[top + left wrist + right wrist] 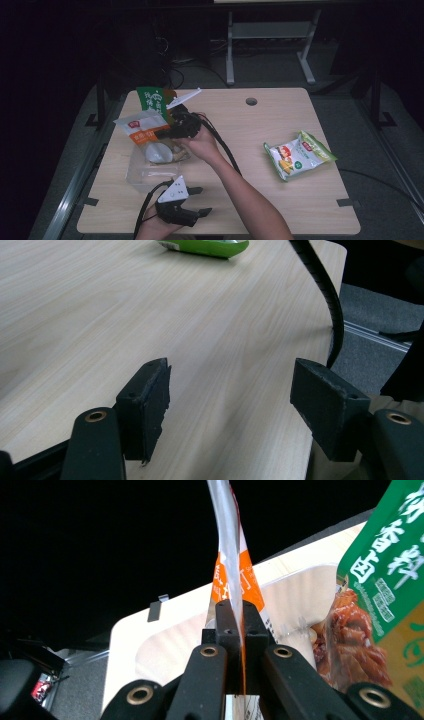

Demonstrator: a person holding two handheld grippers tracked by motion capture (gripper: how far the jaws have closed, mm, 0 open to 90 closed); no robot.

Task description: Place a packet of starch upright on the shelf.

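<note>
The orange-and-white packet (pixel 141 129) hangs pinched in the right tongs (pixel 161 134), just above the far end of the clear plastic tray (pixel 137 172) that sits on the left half of the desk (pixel 260 200). In the right gripper view the two black jaws are pressed together on the packet's (pixel 231 575) thin sealed edge, which rises straight up between them, with the tray's (pixel 165 645) pale wall behind and below.

Beside the tray on its far side stands a green packet (pixel 154 101) with white lettering (it leans a little toward the held packet, though whether the two touch I cannot tell). In the right gripper view this green packet (pixel 385 555) is close on the right, with brownish glazed food (pixel 345 640) showing through its clear lower part. A pale rounded item (pixel 160 154) lies in the tray's far end, under the person's right hand (pixel 202 145).

The left tongs (pixel 200 201) rest low at the near edge of the desk, just on the near side of the tray, their jaws spread wide with nothing between them; the left gripper view shows bare wood (pixel 150 315) between the two pads.

Well apart from the tray, toward the right side of the desk, a green-and-white snack bag (pixel 297 155) lies flat.
</note>
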